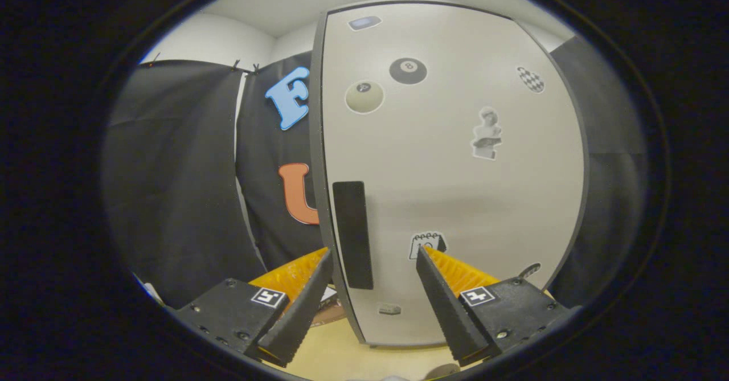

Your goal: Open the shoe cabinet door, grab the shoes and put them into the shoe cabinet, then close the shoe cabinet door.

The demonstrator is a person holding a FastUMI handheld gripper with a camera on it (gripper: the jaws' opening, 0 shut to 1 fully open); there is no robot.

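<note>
Black-curtained booth with a pale bench [342, 352] carrying the shoe cabinet, whose door [455, 170] stands closed just ahead. The gripper [373, 255] holds its fingers wide and empty, straddling the dark handle strip [353, 233] at the door's left edge. Risk: closing off-centre, the fingers could slip off the flat strip.
</note>
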